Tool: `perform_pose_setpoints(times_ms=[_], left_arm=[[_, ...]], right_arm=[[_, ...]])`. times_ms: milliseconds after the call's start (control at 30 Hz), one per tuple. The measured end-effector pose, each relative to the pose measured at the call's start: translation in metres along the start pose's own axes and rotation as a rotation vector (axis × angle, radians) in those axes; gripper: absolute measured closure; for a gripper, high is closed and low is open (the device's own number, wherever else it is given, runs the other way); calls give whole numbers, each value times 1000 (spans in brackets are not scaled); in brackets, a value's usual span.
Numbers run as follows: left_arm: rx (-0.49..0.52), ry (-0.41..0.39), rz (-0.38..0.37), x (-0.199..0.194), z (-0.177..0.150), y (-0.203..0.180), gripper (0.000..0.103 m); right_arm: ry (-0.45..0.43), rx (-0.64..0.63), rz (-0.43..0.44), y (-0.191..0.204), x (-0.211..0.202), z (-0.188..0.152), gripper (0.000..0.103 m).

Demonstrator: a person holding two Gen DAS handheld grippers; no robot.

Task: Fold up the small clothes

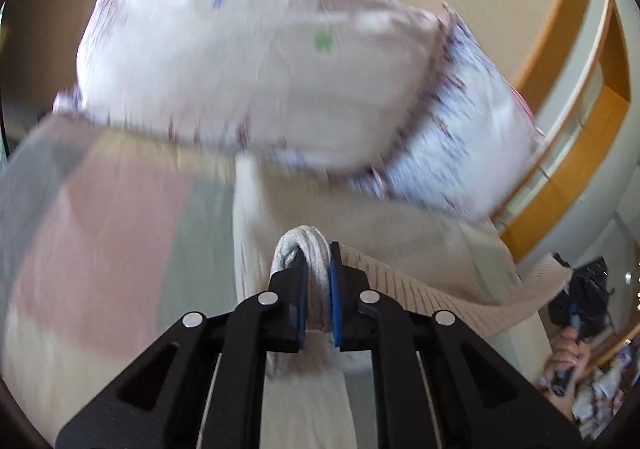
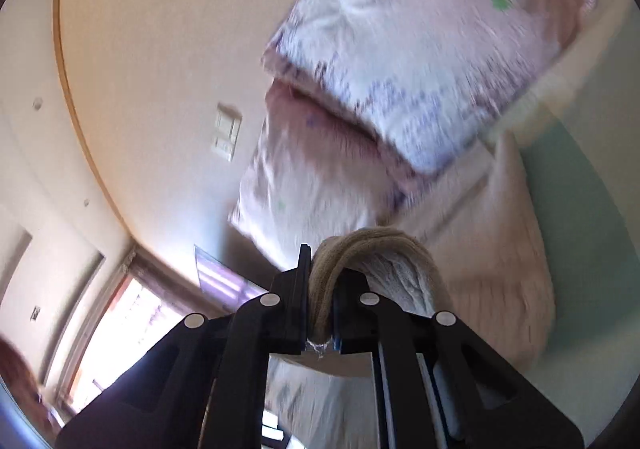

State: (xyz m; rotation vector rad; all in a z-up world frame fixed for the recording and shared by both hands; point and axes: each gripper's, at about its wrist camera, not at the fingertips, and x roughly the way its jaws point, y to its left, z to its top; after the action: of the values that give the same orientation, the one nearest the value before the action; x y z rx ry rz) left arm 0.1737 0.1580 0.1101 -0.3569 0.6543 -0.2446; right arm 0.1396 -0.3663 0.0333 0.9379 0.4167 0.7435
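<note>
A cream ribbed knit garment [image 1: 420, 277] is lifted off the bed between both grippers. My left gripper [image 1: 319, 269] is shut on a bunched edge of it, the fabric bulging out above the blue pads. My right gripper [image 2: 320, 285] is shut on another bunched edge of the same garment [image 2: 400, 269], which drapes away to the right. In the left wrist view the garment stretches right toward the other gripper [image 1: 576, 313], held in a hand at the far right. Both views are blurred by motion.
Pink-white pillows with small green and purple marks [image 1: 248, 61] [image 2: 404, 45] lie at the head of the bed. A pastel blocked bedspread [image 1: 100, 233] covers the bed. A wooden frame [image 1: 568, 145] and a wall with a switch plate [image 2: 227, 131] stand behind. A window [image 2: 132, 321] is lower left.
</note>
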Motion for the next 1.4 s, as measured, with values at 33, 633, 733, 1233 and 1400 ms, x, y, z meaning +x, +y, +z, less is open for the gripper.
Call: perform_pose_setpoints(times_ms=[33, 633, 733, 1233, 1400], left_arm=[[0, -13, 17, 17, 19, 0, 94], [-255, 259, -25, 143, -1, 82, 44], [-355, 302, -72, 156, -5, 81, 78], [-302, 468, -770, 270, 10, -238, 75], [-246, 357, -686, 255, 10, -224, 33]], right_arm=[[-26, 12, -7, -6, 15, 17, 94], [-82, 55, -261, -100, 61, 55, 11], [-75, 88, -231, -106, 62, 56, 10], [-171, 19, -338, -108, 3, 97, 17], [-74, 138, -295, -134, 2, 108, 7]])
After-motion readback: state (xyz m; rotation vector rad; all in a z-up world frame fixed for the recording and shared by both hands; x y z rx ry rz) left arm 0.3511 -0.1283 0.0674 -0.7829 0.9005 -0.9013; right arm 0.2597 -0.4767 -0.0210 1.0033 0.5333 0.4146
